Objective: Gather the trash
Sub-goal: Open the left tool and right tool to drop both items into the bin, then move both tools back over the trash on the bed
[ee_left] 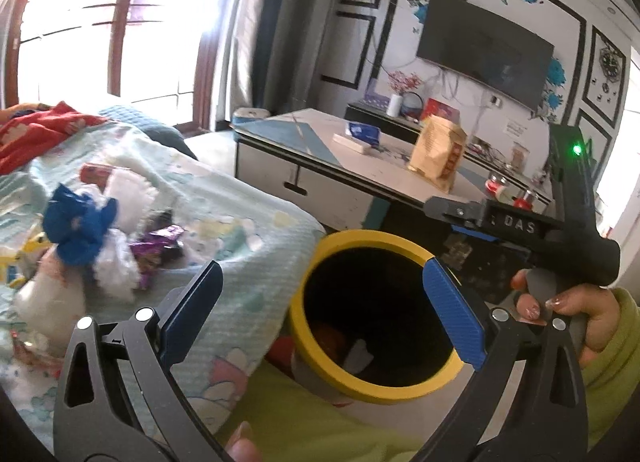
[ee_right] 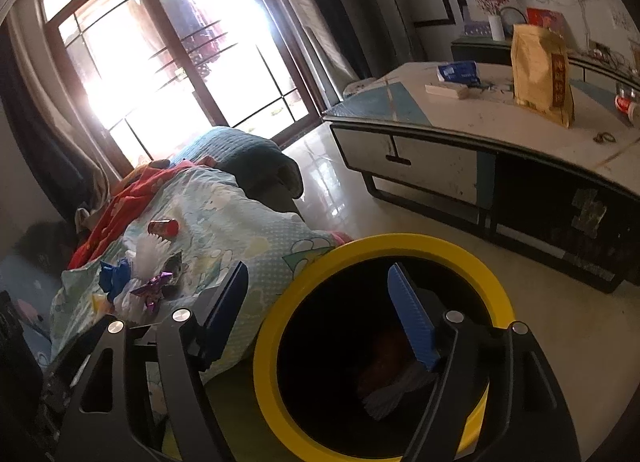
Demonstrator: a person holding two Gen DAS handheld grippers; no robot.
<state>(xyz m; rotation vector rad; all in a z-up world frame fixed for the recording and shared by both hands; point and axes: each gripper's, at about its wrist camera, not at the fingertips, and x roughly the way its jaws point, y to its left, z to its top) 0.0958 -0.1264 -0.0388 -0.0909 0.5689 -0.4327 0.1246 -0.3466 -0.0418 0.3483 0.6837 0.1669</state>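
A bin with a yellow rim (ee_left: 308, 342) (ee_right: 264, 342) stands by the bed, dark inside, with white paper (ee_right: 384, 394) and something orange at the bottom. My left gripper (ee_left: 320, 274) is open above the bin's mouth and holds nothing. My right gripper (ee_right: 316, 274) is open too, one finger over the blanket and one over the bin, with nothing between them. Its black body (ee_left: 516, 226) shows in the left wrist view, held by a hand (ee_left: 560, 310). On the blanket lie a blue wrapper (ee_left: 76, 226) (ee_right: 114, 278), a purple wrapper (ee_left: 160, 246) (ee_right: 154, 288), white tissue (ee_left: 128, 194) (ee_right: 150, 252) and a red tube (ee_right: 163, 227).
A low coffee table (ee_left: 280, 150) (ee_right: 440, 142) stands across the floor with a kraft bag (ee_left: 438, 154) (ee_right: 540, 74) and a blue packet on it. A red cloth (ee_left: 36, 130) lies on the bed near the bright window. A TV (ee_left: 484, 50) hangs on the far wall.
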